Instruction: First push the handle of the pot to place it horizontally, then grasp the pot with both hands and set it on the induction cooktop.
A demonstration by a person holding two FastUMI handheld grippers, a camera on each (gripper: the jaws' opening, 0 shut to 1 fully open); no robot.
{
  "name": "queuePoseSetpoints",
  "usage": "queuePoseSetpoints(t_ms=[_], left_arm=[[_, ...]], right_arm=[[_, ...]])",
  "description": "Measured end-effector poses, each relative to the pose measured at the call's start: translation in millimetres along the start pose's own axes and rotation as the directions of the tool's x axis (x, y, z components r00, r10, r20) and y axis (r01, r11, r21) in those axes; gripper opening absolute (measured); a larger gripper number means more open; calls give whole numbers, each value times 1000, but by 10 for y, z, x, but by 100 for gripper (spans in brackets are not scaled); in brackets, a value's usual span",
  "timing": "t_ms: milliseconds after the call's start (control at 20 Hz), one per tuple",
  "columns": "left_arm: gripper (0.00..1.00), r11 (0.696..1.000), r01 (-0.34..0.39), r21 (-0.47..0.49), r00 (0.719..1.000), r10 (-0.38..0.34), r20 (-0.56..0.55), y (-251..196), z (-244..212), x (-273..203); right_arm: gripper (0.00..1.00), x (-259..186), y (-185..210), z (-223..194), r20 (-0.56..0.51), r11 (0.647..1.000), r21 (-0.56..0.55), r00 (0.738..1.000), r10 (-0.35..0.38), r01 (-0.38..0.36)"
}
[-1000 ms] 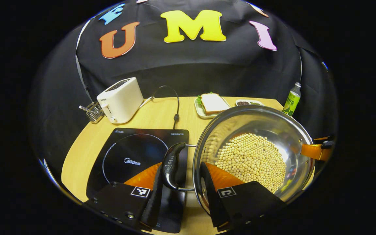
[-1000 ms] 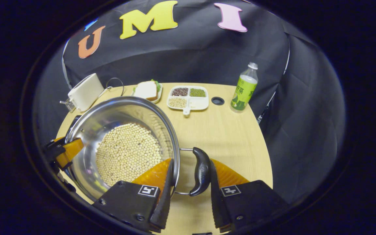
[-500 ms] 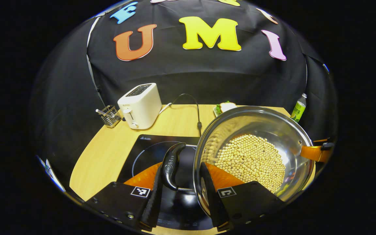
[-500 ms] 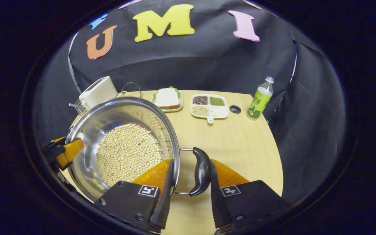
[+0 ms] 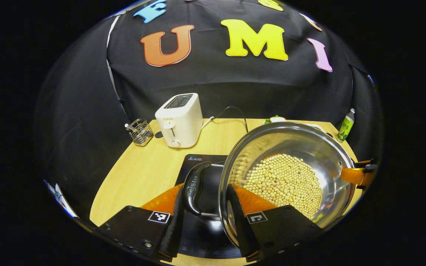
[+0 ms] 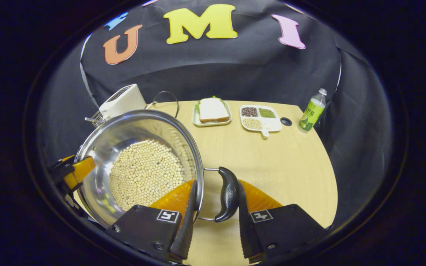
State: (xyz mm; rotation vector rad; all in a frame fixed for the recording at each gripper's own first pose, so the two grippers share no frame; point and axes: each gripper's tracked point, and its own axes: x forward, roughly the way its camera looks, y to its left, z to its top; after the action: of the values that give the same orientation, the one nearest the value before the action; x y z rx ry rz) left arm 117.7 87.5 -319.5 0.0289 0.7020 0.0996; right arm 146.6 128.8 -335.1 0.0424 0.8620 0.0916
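Above wooden tabletop (image 6: 272, 155): bean-filled steel pot (image 5: 309, 147), left gripper (image 5: 203, 207) and right gripper (image 6: 215, 207) clamping opposite black side handles (image 5: 194, 186).

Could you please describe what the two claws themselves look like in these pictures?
The left claw and right claw look alike: each has two black, angular finger housings, each carrying a small square black-and-white tag, with ribbed orange parts ahead of the housings. Small screws dot the housings. No cables or sleeves are visible.
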Motion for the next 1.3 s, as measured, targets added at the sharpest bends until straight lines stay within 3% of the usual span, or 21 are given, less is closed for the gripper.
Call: queuePoseSetpoints(t_ms=[600, 1300], left_arm=[[60, 1000, -19, 17, 1000, 19, -13, 635, -50, 435], [60, 999, 36, -17, 997, -37, -67, 769, -305, 715]], right_arm=[[53, 391, 705, -78, -44, 999, 40, 999, 13, -12], [53, 527, 881, -94, -31, 999, 5, 998, -50, 50]])
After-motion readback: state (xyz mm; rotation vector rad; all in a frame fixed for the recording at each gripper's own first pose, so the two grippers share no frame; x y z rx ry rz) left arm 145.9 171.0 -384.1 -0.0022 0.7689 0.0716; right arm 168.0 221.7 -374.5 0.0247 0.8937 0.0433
